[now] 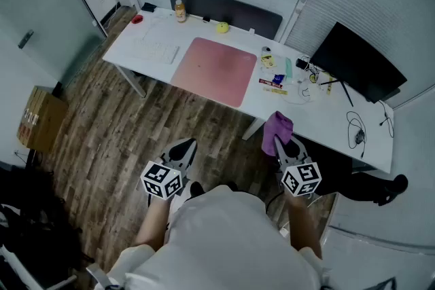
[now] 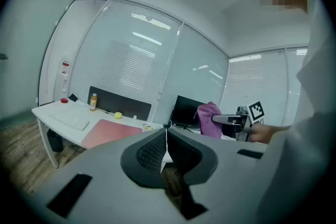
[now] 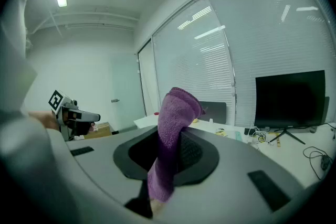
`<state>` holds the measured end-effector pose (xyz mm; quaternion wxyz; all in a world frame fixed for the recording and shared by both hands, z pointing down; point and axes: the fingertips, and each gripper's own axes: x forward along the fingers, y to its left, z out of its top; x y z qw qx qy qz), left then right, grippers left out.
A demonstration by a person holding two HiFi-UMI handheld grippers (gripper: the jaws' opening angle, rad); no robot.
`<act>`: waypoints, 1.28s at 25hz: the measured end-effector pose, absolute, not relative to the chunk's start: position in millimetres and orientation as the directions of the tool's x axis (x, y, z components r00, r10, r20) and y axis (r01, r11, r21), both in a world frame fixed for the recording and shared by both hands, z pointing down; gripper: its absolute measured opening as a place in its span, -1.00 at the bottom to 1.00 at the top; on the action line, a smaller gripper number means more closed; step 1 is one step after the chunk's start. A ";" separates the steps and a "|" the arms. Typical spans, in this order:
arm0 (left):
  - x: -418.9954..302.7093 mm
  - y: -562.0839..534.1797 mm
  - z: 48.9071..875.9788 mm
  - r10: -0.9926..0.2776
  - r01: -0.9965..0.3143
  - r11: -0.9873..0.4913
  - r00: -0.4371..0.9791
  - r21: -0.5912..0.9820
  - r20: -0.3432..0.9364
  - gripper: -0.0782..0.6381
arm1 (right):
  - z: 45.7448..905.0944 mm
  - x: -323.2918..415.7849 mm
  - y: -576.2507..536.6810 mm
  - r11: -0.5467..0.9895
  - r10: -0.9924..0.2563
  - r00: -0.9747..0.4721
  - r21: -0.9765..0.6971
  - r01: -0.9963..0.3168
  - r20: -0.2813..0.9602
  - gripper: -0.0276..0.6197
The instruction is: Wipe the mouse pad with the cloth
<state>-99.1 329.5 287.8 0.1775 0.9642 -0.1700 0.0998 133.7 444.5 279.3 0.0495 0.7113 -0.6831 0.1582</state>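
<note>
The pink mouse pad point(image 1: 215, 70) lies flat on the white desk point(image 1: 319, 120), left of its middle. It shows small and far off in the left gripper view as the mouse pad point(image 2: 108, 132). My right gripper point(image 1: 281, 147) is shut on the purple cloth point(image 1: 276, 130), held in the air just in front of the desk's near edge. In the right gripper view the cloth point(image 3: 171, 136) stands up between the jaws and hangs down behind them. My left gripper point(image 1: 182, 151) is shut and empty, over the wooden floor and well short of the desk.
On the desk are a white keyboard point(image 1: 155, 50), a bottle point(image 1: 180, 10), a yellow ball point(image 1: 222, 27), small items point(image 1: 276, 71), cables point(image 1: 357, 130) and a black monitor point(image 1: 355, 64). A dark screen panel point(image 1: 224, 11) backs the desk. A cardboard box point(image 1: 41, 119) stands on the floor at left.
</note>
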 end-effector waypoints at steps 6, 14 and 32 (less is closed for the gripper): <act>-95.5 328.7 285.1 -0.297 -0.368 -0.877 0.921 0.310 0.254 -0.73 | 276.6 139.2 443.8 -0.064 -0.956 0.018 -0.147 -0.987 0.293 -0.68; -86.9 332.1 288.1 -0.313 -0.387 -0.871 0.912 0.304 0.264 -0.73 | 280.8 152.7 445.3 -0.056 -0.958 0.005 -0.168 -0.984 0.287 -0.68; -55.2 363.9 304.0 -0.400 -0.479 -0.835 0.866 0.272 0.298 -0.73 | 304.3 205.0 455.8 0.031 -0.945 -0.088 -0.181 -0.983 0.315 -0.68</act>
